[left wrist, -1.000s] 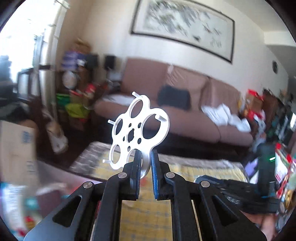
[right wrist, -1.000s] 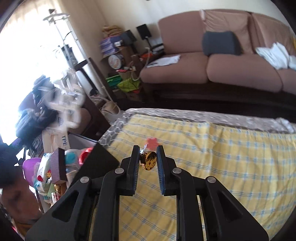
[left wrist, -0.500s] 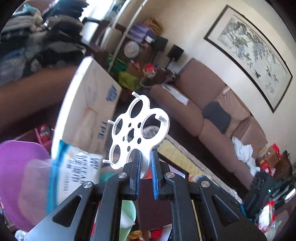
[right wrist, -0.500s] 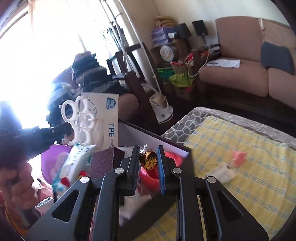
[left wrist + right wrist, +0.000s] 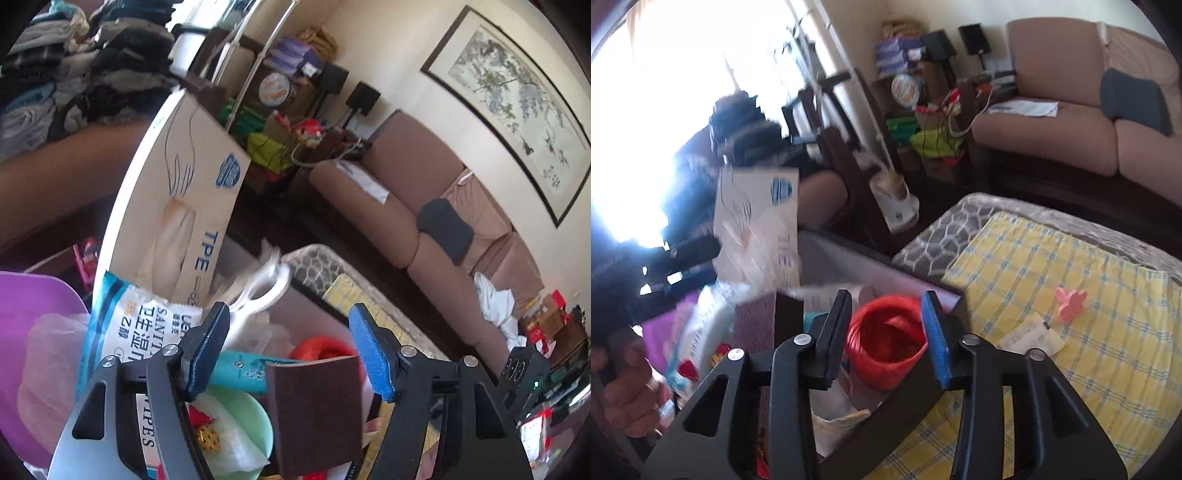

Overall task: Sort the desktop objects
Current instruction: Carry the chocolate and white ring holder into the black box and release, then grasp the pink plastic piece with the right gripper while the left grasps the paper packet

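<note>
Both grippers hover over a dark storage box (image 5: 916,284) full of items at the left end of the table. My left gripper (image 5: 290,350) is open and empty; the white ring holder (image 5: 262,291) is blurred in the air just beyond its fingertips, above the box. My right gripper (image 5: 886,332) is open and empty over a red twine roll (image 5: 886,343). A gold ball (image 5: 207,437) lies on a green plate (image 5: 255,424) in the box. A pink flower piece (image 5: 1069,301) and a paper slip (image 5: 1030,336) lie on the yellow checked cloth (image 5: 1089,369).
In the box stand a TPE glove carton (image 5: 177,206), a wipes pack (image 5: 144,325), a brown block (image 5: 317,410) and a teal tube (image 5: 240,373). A purple lid (image 5: 33,332) is at left. A sofa (image 5: 1071,110) and cluttered shelves stand behind.
Both grippers opened. The left let go of the white ring holder, which drops toward the box. The right let go of the gold ball, which is no longer between its fingers.
</note>
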